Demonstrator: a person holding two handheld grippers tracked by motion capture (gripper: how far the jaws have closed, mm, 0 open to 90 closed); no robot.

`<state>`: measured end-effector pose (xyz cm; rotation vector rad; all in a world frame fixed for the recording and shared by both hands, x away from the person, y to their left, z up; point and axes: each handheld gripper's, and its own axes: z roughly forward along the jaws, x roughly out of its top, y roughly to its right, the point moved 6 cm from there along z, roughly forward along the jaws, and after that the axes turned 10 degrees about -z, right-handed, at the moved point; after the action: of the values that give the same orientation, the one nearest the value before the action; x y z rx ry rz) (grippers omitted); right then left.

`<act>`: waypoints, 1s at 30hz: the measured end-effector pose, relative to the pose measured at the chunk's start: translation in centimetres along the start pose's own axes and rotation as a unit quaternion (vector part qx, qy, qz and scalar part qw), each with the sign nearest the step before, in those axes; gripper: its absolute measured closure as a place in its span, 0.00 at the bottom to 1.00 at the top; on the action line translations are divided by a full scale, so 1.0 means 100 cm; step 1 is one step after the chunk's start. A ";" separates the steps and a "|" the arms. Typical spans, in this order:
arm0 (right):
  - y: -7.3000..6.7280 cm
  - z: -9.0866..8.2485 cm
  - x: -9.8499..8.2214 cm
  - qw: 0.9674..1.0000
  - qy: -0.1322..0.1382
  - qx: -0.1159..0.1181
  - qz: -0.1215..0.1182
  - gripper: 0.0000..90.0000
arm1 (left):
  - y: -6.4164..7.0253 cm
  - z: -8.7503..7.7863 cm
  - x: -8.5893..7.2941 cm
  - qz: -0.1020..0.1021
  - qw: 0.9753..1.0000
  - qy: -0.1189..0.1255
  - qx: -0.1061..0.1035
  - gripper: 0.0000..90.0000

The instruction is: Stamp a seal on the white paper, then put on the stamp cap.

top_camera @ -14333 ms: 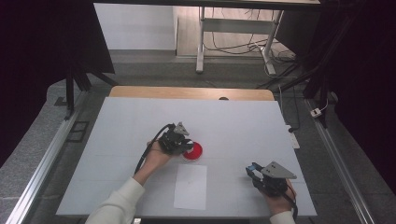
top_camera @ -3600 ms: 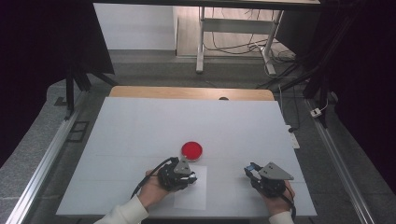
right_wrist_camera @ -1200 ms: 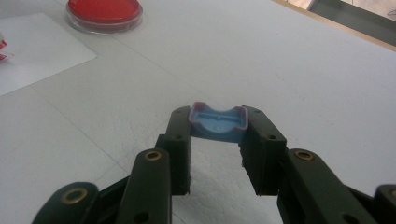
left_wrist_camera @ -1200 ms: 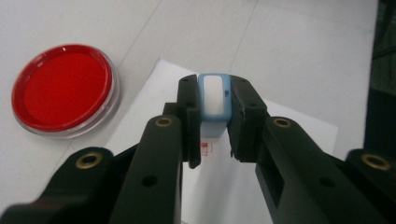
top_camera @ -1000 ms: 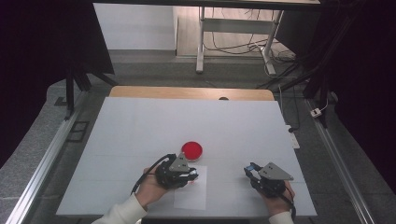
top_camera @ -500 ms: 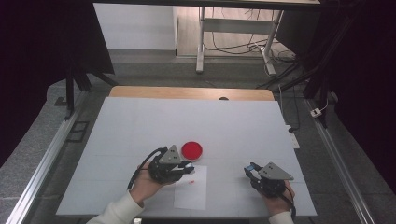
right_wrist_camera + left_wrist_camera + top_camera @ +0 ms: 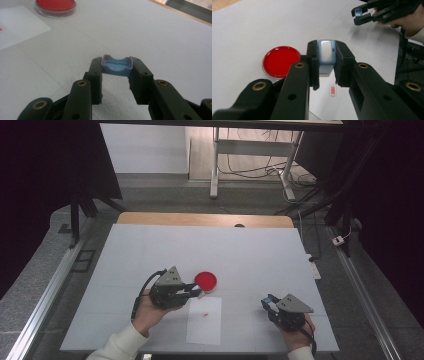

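My left gripper (image 7: 196,291) is shut on a small blue and white stamp (image 7: 326,53), held just above the table beside the round red ink dish (image 7: 205,280) (image 7: 281,60). A white paper sheet (image 7: 204,326) lies in front of it and carries a small red stamp mark (image 7: 205,314) (image 7: 332,90). Near the front right of the table my right gripper (image 7: 268,303) (image 7: 117,68) is shut on a blue cap (image 7: 117,65) with its hollow side up. The left gripper view also catches the right gripper (image 7: 361,15) far off.
The white table (image 7: 250,255) has a wooden strip along its far edge. The red ink dish (image 7: 55,5) and a corner of the paper (image 7: 17,25) lie beyond my right gripper. Metal rails flank the table, and a frame with cables stands behind it.
My left gripper has lifted off the paper and moved away from the person toward the red dish, uncovering a red mark on the sheet. The right gripper has stayed put.
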<state>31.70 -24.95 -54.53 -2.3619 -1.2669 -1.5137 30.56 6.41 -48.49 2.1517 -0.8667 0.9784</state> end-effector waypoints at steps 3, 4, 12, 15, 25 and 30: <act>0.000 0.000 0.000 1.000 0.000 0.000 0.000 0.71 | 0.000 -0.002 0.001 -0.004 1.000 0.004 -0.005 0.85; 0.000 0.000 0.000 1.000 0.001 0.000 -0.001 0.71 | 0.000 -0.002 0.001 -0.005 1.000 0.006 -0.005 0.85; -0.001 0.001 0.001 1.000 0.001 0.000 -0.001 0.71 | -0.002 -0.002 0.001 -0.004 1.000 0.006 -0.003 0.84; 0.000 0.000 0.001 1.000 0.002 0.000 0.000 0.71 | -0.002 -0.001 0.000 -0.002 1.000 0.004 0.000 0.84; -0.003 0.000 0.005 1.000 0.009 0.003 0.001 0.71 | 0.002 0.001 -0.001 0.002 1.000 0.002 -0.002 0.84; -0.006 0.001 0.007 1.000 0.009 0.007 -0.002 0.71 | 0.002 0.001 -0.001 0.002 1.000 0.002 -0.001 0.84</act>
<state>31.49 -24.14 -54.27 -2.3327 -1.2754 -1.5184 30.37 6.24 -48.50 2.1465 -0.8702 0.9825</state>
